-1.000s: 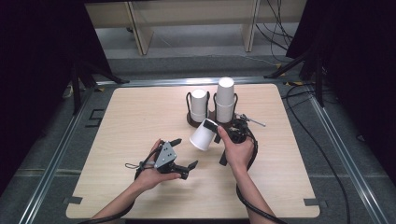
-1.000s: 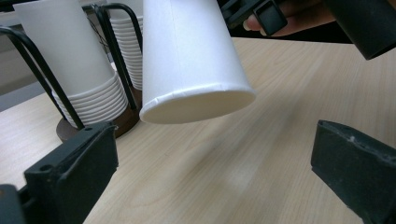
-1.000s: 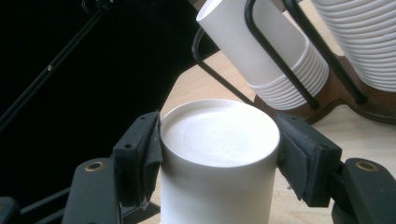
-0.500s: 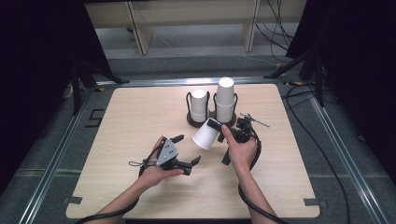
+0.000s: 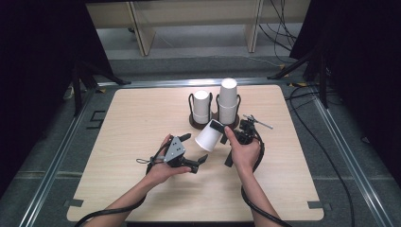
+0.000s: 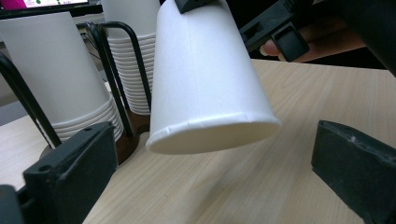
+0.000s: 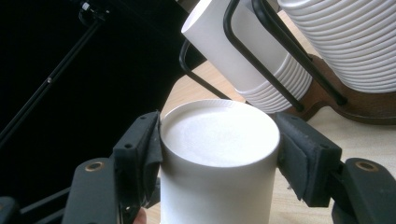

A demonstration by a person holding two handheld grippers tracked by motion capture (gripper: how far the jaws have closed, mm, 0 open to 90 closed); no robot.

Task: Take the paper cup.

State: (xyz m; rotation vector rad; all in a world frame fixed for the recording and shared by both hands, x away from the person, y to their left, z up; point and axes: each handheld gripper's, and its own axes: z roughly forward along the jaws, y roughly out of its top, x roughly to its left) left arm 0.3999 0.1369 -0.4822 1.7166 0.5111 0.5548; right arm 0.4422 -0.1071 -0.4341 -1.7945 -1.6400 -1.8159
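A single white paper cup (image 5: 208,136) is held tilted above the table, its mouth pointing down-left. My right gripper (image 5: 220,129) is shut on its closed bottom end; in the right gripper view both pads (image 7: 145,140) press the sides of the cup (image 7: 219,163). My left gripper (image 5: 195,148) is open just left of the cup's mouth. In the left gripper view the cup (image 6: 205,79) hangs ahead of the wide-apart jaws, not touching them. Two stacks of white cups (image 5: 202,106) (image 5: 228,100) stand upside down in a black wire holder (image 5: 195,124) behind.
The light wooden table (image 5: 132,123) has a metal frame around it. Cables trail from both grippers, one looping by the right hand (image 5: 259,151). Dark stands and floor cables lie beyond the table's far edge.
My left gripper has shifted a little to the right, closer to the cup's mouth. The right gripper and the cup have stayed almost where they were.
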